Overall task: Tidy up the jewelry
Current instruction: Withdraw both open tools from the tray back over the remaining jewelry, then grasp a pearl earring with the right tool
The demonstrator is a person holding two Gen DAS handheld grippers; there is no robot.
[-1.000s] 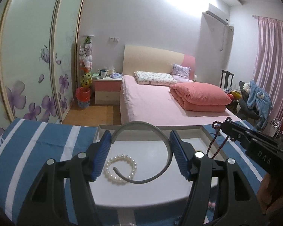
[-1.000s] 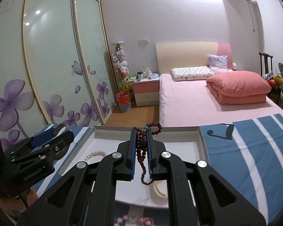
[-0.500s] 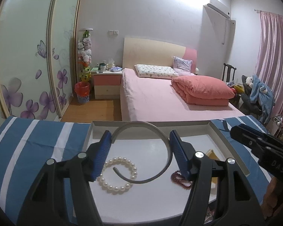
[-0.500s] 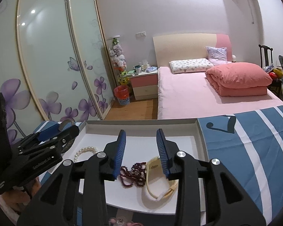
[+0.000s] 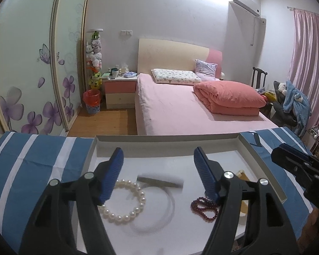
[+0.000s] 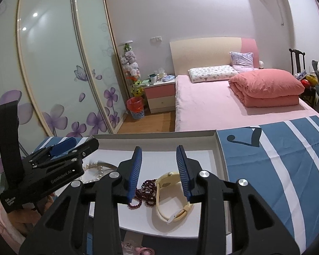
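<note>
A shallow white tray [image 5: 91, 155] [image 6: 220, 148] lies on a blue-and-white striped cloth. In it lie a pearl bracelet [image 5: 125, 199] [image 6: 91, 166], a grey headband [image 5: 159, 182] blurred as if moving, a dark red bead bracelet [image 5: 204, 208] [image 6: 146, 189] and a cream watch [image 6: 170, 193]. My left gripper [image 5: 159, 174] is open and empty above the headband. My right gripper [image 6: 159, 170] is open and empty above the red beads and watch.
The striped cloth [image 6: 276, 159] covers the table around the tray. A pink object [image 6: 136, 248] sits at the near edge below the tray. Behind are a pink bed [image 5: 191, 110], a nightstand [image 5: 120, 91] and sliding wardrobe doors [image 6: 53, 63].
My right gripper opened and the red bead bracelet dropped into the tray beside the watch. My left gripper opened wider and let go of the grey headband, which now falls or lies in the tray.
</note>
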